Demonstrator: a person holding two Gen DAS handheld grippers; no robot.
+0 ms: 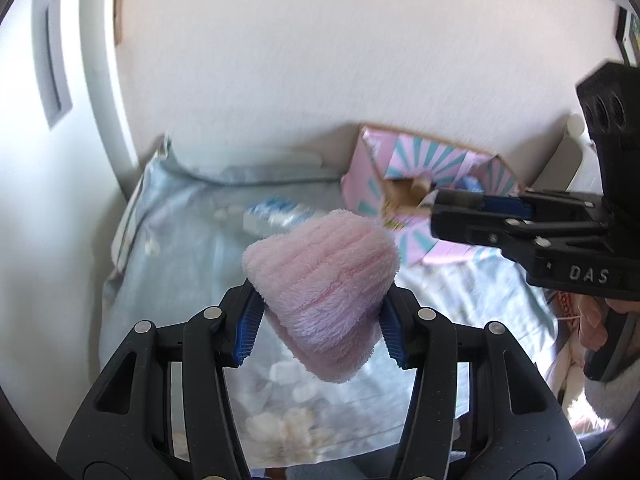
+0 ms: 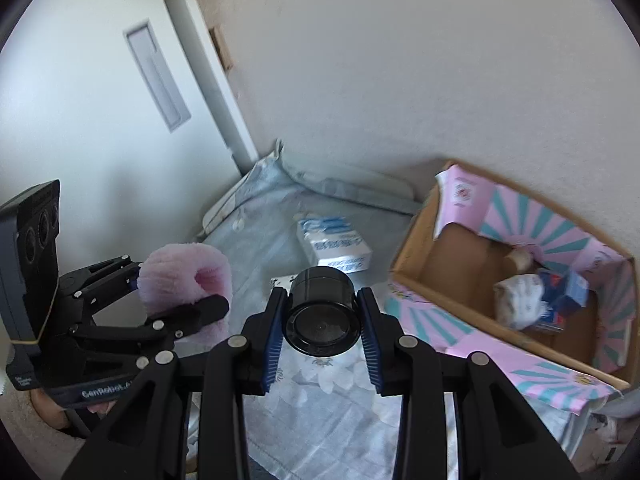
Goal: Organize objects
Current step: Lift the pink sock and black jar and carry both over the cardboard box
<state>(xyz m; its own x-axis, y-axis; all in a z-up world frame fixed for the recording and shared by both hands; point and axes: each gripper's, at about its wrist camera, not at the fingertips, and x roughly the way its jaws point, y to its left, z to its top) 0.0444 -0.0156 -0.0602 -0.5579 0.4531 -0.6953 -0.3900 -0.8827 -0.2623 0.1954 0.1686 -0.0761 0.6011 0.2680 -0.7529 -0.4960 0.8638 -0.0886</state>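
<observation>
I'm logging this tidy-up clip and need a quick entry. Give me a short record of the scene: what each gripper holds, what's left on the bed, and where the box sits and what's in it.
left gripper: jaws shut on pink fluffy sock, lifted off the bed
right gripper: jaws shut on black jar, lying sideways between them
bed sheet: pale blue, flower print
left on the bed: white and blue packet
box: open, pink and teal, on the bed against the wall
in the box: a few small items, too blurred to name
</observation>
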